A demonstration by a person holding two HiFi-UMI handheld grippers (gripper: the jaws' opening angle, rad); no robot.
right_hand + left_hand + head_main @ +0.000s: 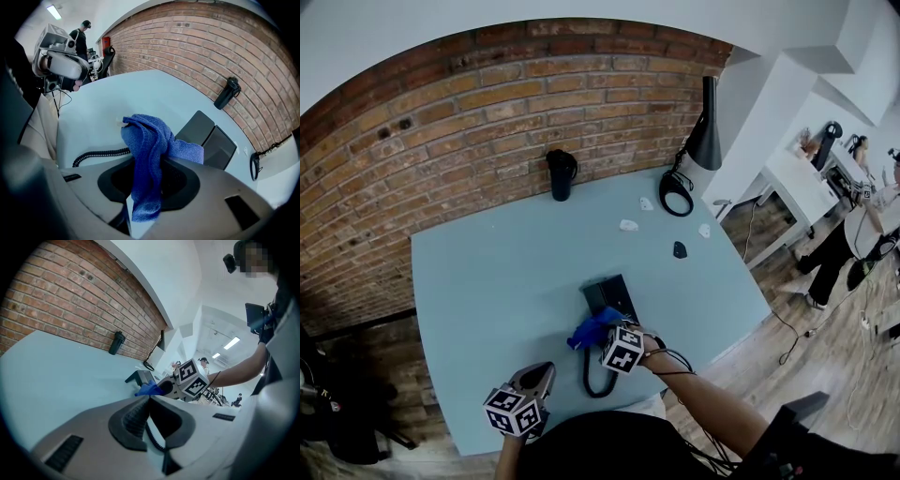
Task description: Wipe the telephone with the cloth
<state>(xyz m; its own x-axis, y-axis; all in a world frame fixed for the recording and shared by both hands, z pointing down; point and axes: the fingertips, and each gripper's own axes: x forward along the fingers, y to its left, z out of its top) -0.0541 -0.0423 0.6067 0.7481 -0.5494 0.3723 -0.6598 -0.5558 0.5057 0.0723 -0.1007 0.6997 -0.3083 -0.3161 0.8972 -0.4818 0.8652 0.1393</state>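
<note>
The right gripper [149, 162] is clenched on the blue cloth [148, 140], which is bunched between its jaws, with one end trailing back toward the camera and a fold spilling forward over the jaw tips. In the head view the cloth sits at the near left corner of the phone [609, 298], a dark, flat set lying near the middle of the pale blue table [487, 281]. Whether the cloth presses on the phone cannot be told. The phone's black coiled cord [589, 375] loops from it toward the table's near edge and passes just left of the right gripper. The left gripper [150, 398] is low over the table near that edge, left of the cord and apart from the phone. Its jaws are drawn together at the tips with nothing between them. It points toward the phone, and its own view shows the cloth and the right gripper's marker cube [191, 378] ahead. Along the far edge, by the brick wall [469, 112], a black tumbler [562, 175] stands upright. To its right a black lamp [706, 127] rises from a ring base. A few white scraps [628, 225] and a small dark piece [679, 249] lie between the lamp and the phone, well apart from both grippers. A person [853, 220] stands beyond the table at the right, beside a white desk [802, 187].
</note>
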